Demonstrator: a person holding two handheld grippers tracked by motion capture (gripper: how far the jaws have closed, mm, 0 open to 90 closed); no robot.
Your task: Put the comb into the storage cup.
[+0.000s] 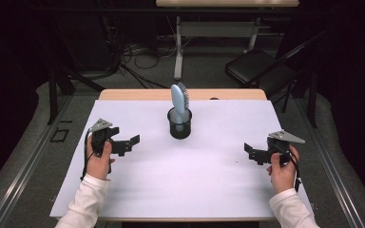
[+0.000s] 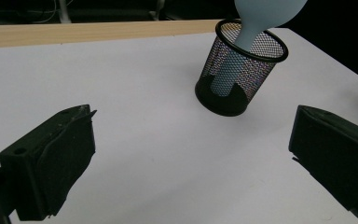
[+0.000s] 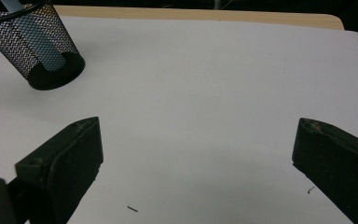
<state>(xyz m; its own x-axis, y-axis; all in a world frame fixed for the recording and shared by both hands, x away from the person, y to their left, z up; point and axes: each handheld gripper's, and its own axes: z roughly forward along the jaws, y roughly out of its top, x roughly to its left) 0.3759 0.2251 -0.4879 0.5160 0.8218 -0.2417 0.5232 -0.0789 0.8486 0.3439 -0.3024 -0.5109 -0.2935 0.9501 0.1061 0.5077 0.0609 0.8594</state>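
Black mesh cup (image 1: pixel 179 124) stands upright at 12 o'clock from counter (image 1: pixel 180 185) centre, holding a pale blue brush (image 1: pixel 177 100) handle-down, bristle head up. Left claw (image 1: pixel 129 142) rests at 9 o'clock, jaws spread wide, gripping nothing. Right claw (image 1: pixel 251 153) rests at 3 o'clock, likewise released. Both lie well apart from the cup.

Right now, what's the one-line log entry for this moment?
left gripper: open, empty | right gripper: open, empty | brush: upright in mesh cup | cup: mid-table, between grippers, untouched
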